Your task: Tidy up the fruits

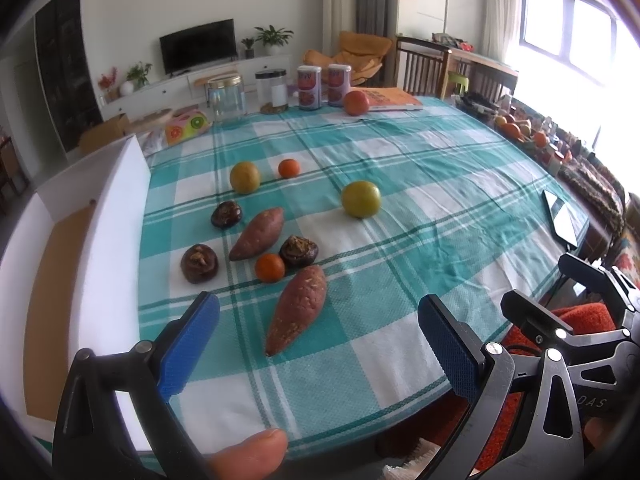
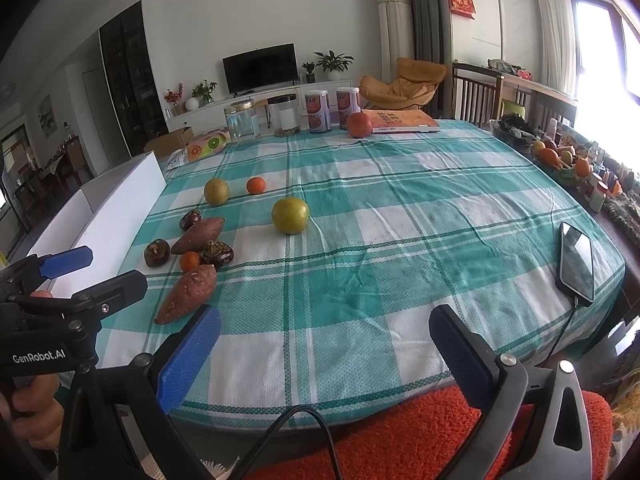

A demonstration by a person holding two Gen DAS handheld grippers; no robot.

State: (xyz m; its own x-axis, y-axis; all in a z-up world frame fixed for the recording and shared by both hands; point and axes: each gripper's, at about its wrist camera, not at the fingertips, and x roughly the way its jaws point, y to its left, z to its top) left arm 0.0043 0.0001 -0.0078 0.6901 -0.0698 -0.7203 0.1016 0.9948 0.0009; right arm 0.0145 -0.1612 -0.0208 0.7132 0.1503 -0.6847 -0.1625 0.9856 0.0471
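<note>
On the teal checked tablecloth (image 1: pixel 400 208) (image 2: pixel 400 240) lie two sweet potatoes (image 1: pixel 298 308) (image 2: pixel 188 292), three dark mushrooms (image 1: pixel 199 263) (image 2: pixel 157 253), two small oranges (image 1: pixel 270 267) (image 2: pixel 256 185) and two yellow-green citrus fruits (image 1: pixel 361 199) (image 2: pixel 290 215). A white box (image 1: pixel 100 248) (image 2: pixel 108 208) stands at the table's left edge. My left gripper (image 1: pixel 320 344) hangs open above the front edge, the near sweet potato between its fingers' line of sight. My right gripper (image 2: pixel 324 356) is open too, over the front edge, nothing in it.
At the far edge stand a glass jar (image 2: pixel 240 120), a black-lidded jar (image 2: pixel 283 115), two cans (image 2: pixel 318 111), a large orange fruit (image 2: pixel 359 124) and an orange book (image 2: pixel 404 121). A phone (image 2: pixel 576 264) with a cable lies at the right edge. A fruit basket (image 2: pixel 560 160) sits beyond.
</note>
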